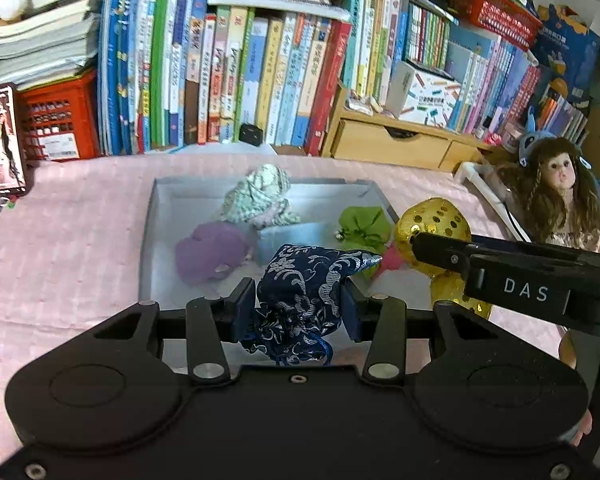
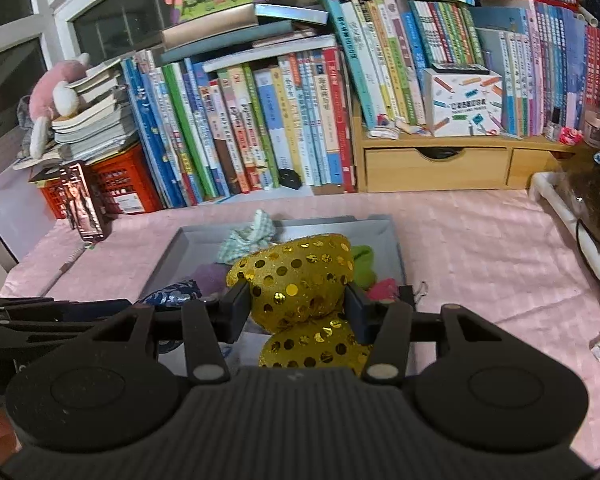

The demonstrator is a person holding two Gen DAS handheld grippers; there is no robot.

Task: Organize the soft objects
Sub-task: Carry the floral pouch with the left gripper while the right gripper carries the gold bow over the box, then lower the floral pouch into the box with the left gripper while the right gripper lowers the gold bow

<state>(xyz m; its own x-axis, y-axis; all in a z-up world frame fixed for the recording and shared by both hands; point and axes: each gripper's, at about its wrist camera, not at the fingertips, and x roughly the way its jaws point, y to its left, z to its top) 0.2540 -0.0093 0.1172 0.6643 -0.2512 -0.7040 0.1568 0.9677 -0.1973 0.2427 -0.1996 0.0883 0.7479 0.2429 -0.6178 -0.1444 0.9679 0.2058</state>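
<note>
My left gripper [image 1: 298, 306] is shut on a navy pouch with silver flowers [image 1: 304, 280], held over the near end of a grey tray [image 1: 160, 208]. In the tray lie a green-checked cloth bundle [image 1: 260, 196], a purple pouch [image 1: 210, 252] and a green pouch [image 1: 364, 226]. My right gripper [image 2: 296, 312] is shut on a gold sequinned pouch [image 2: 296, 276], also above the tray [image 2: 392, 240]. From the left wrist view the gold pouch [image 1: 432, 224] hangs at the tray's right edge under the right gripper's finger. A pink soft item [image 2: 382, 288] sits at the tray's right side.
The tray rests on a pink cloth [image 1: 68, 240]. Behind it stand rows of books [image 1: 228, 72], a red crate [image 1: 56, 124], a wooden drawer shelf [image 2: 436, 168] and a phone [image 1: 2, 140]. A doll [image 1: 556, 192] sits at the right.
</note>
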